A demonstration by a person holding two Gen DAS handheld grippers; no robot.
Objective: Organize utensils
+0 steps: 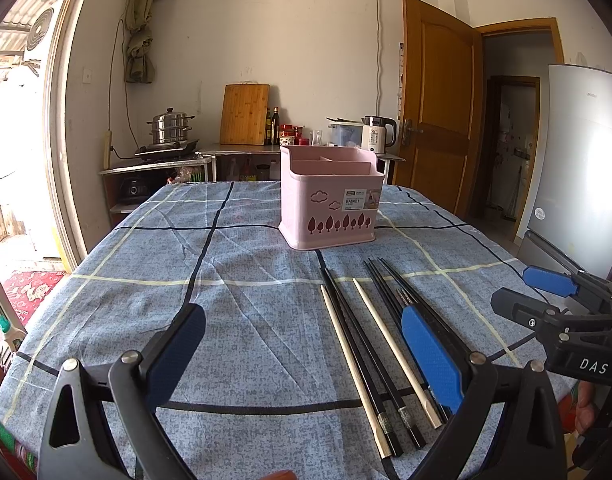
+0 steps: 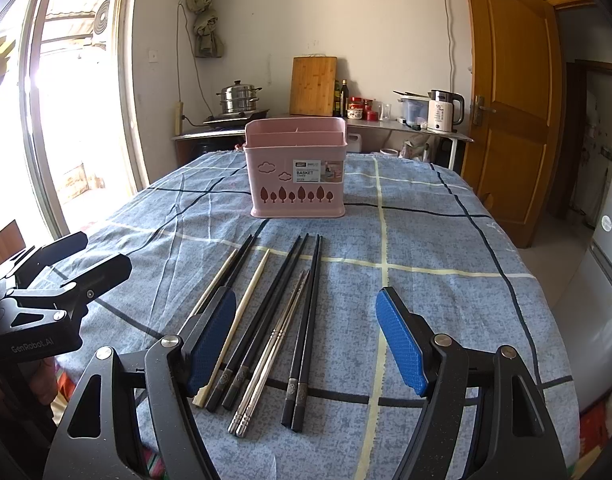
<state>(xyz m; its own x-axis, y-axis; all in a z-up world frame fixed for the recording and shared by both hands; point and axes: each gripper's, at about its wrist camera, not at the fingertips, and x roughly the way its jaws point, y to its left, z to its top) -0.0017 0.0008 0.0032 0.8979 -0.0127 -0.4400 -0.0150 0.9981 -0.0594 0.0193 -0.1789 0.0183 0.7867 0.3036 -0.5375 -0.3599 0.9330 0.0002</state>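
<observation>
While nothing is yet gripped, I log the chopsticks first: they lie in a loose fan on the near half of the table, tips pointing far toward the pink basket (image 2: 297,168). From the right wrist view I count, left to right, a pale wooden chopstick (image 2: 215,285) beside a black one, a second pale wooden chopstick (image 2: 242,312), a black pair (image 2: 266,312), a steel pair (image 2: 278,340) and another black pair (image 2: 307,320).

Handling judgement: all are light, stiff and thin. The steel pair looks polished, so likely slippery between the pads; the lacquered black ones probably little better; the wooden ones should hold best. They lie flat on cloth, so there is little clearance under them. I would close across the thick near ends, by the metal collars on the black pairs, taking one pair at a time so neighbours are not dragged.

The basket stands upright at the far centre, divided into compartments, apparently with nothing in it.

Right gripper (image 2: 306,344): jaws wide apart, hovering over the near ends, straddling most of the set. Left gripper (image 1: 302,356): jaws also wide apart, with its right pad above the right side of the fan. The blue checked tablecloth (image 2: 445,240) is creased, which may snag tips.
</observation>
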